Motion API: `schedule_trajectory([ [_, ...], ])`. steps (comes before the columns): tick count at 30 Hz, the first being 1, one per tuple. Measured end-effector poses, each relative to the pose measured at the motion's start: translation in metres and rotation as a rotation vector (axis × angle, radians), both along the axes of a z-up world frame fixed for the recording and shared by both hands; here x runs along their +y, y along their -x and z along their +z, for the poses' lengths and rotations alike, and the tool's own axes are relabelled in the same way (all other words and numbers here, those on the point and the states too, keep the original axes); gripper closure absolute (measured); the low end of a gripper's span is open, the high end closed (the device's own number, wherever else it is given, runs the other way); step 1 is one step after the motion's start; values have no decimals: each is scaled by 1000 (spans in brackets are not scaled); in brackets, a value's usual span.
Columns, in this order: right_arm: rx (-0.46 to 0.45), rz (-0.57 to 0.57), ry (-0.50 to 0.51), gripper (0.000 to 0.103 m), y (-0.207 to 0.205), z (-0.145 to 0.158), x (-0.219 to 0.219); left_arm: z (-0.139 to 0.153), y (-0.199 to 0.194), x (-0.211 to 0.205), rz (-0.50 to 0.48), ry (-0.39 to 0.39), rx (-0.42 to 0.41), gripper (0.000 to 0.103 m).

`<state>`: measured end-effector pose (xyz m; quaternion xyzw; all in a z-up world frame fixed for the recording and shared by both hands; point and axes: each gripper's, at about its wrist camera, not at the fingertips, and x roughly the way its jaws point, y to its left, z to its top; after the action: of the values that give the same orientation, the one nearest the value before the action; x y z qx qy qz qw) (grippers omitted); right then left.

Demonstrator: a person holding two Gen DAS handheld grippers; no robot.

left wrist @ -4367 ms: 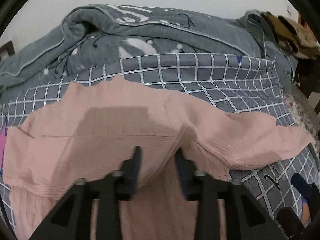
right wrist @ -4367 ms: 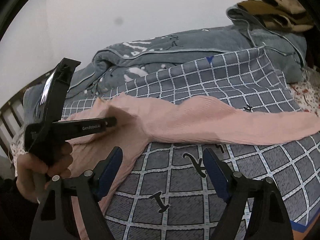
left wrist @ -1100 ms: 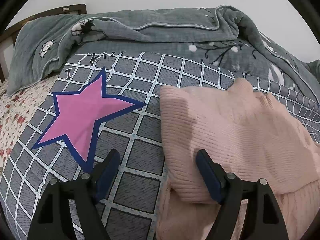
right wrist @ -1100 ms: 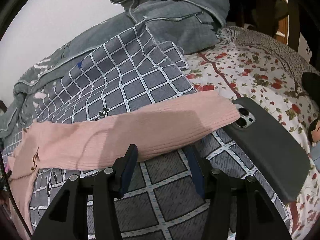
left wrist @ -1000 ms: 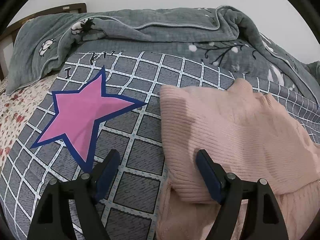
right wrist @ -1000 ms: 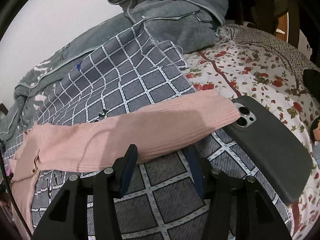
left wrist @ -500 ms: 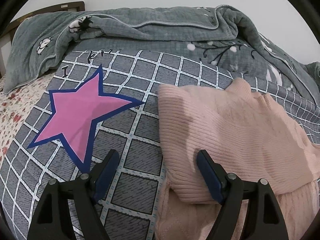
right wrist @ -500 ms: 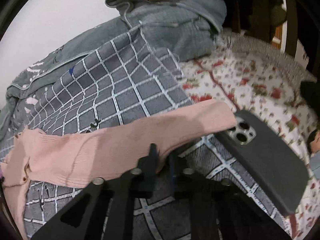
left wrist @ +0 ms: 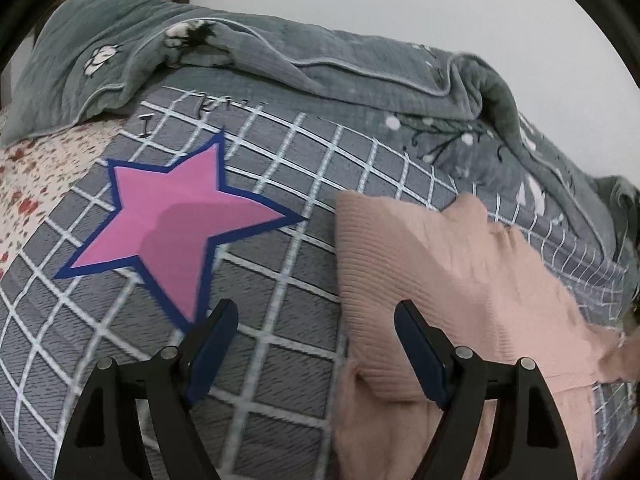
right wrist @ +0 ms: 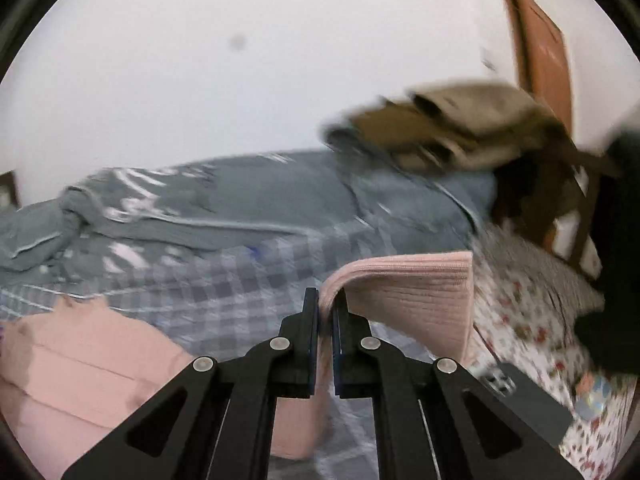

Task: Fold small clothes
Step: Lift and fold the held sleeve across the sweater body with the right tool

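Two tools showing, one per view. Left tool (left wrist: 316, 344) is hovering w/ jaws standing wide apart, holding nothing; its right finger is sitting over the folded edge of the pink sweater (left wrist: 448, 280), left finger over the grey checked sheet (left wrist: 280, 304). Can't tell if they're touching the fabric. Sweater is lying on the bed, on the checked sheet, just right of the pink star print (left wrist: 176, 224); one sleeve looks folded across the body.

Right tool (right wrist: 327, 312) is gripping w/ jaws pressed together on the pink sleeve (right wrist: 416, 292), which is hanging lifted off the bed, cuff end draping to the right. Rest of the sweater is lying lower left in the right wrist view. View is motion-blurred.

Grey quilt (left wrist: 320, 68) is bunching along the far side of the bed by the wall. Dark phone (right wrist: 520, 396) is lying on the floral sheet (right wrist: 532, 320), near the tool's right side. Brown folded cloth (right wrist: 452, 132) is sitting on top of the quilt at the far right. No containers visible in either view.
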<state>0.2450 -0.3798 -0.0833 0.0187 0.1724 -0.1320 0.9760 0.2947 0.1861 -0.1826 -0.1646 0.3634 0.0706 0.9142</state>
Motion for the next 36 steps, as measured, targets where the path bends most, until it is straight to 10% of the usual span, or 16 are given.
schedule_trajectory([
  [10,-6,371,21,97,-45,35,221,16,26,61,90,37,-32,24],
  [20,295,738,-24,92,-77,-59,396,16,31,76,88,48,-42,24],
  [24,356,804,-13,76,-68,-76,393,19,30,73,77,59,-61,24],
  [26,304,775,-14,50,-57,-68,368,18,27,68,56,81,-69,24],
  [36,256,556,45,46,-25,-58,204,15,2,10,-65,71,-53,24],
])
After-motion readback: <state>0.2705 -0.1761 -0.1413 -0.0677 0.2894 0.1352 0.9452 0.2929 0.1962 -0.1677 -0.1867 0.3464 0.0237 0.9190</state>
